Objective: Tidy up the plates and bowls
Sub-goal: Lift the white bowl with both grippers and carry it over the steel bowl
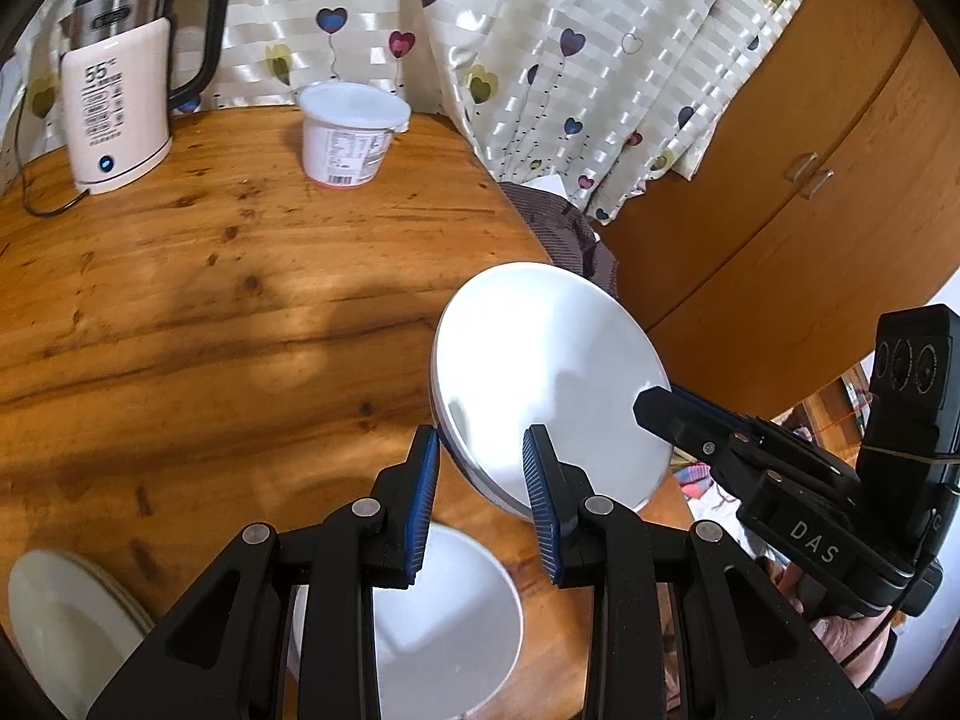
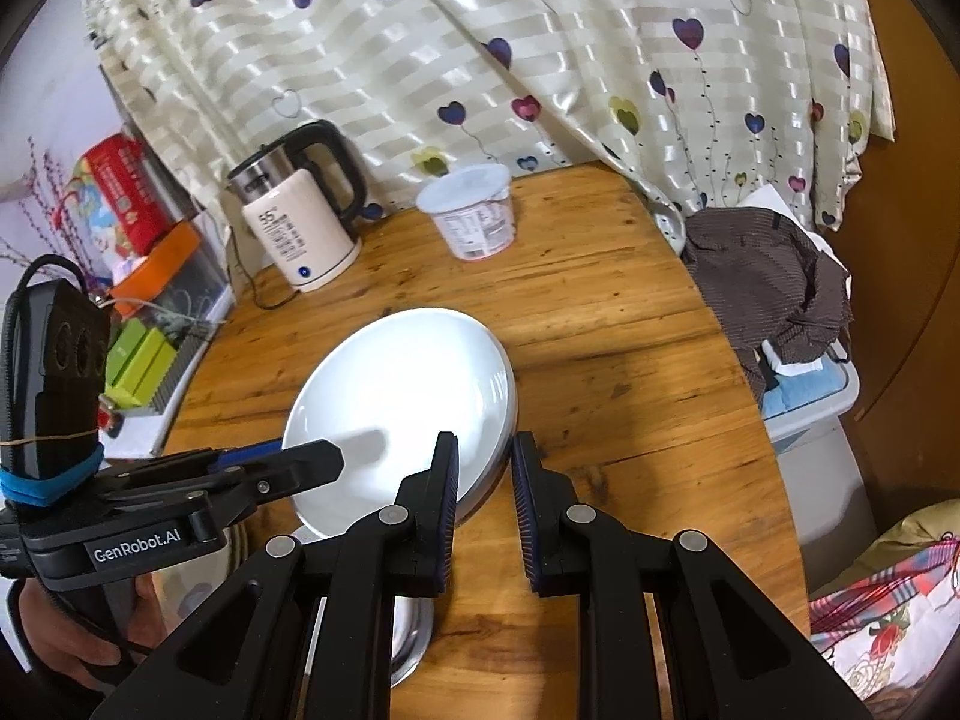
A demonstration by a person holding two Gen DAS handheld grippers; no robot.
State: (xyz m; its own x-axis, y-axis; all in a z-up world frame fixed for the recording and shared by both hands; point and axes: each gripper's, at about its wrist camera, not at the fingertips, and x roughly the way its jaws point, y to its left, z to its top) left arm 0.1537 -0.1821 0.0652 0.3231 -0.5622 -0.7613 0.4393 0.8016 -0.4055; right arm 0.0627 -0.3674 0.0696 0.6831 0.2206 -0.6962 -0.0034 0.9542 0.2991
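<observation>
A white plate (image 1: 552, 384) is held tilted above the round wooden table (image 1: 210, 300). My left gripper (image 1: 480, 480) has its blue pads on either side of the plate's near rim. My right gripper (image 1: 660, 405) grips the plate's opposite rim. In the right wrist view the same plate (image 2: 402, 408) sits between my right gripper's (image 2: 483, 486) fingers, with my left gripper (image 2: 324, 459) on its left edge. A white bowl (image 1: 444, 618) stands below the plate. A stack of white plates (image 1: 66, 618) lies at the table's front left.
An electric kettle (image 1: 120, 102) and a white lidded tub (image 1: 351, 132) stand at the table's back. A heart-print curtain (image 1: 540, 60) hangs behind. A wooden cabinet (image 1: 810, 180) is to the right. A bin with brown cloth (image 2: 774, 294) stands beside the table.
</observation>
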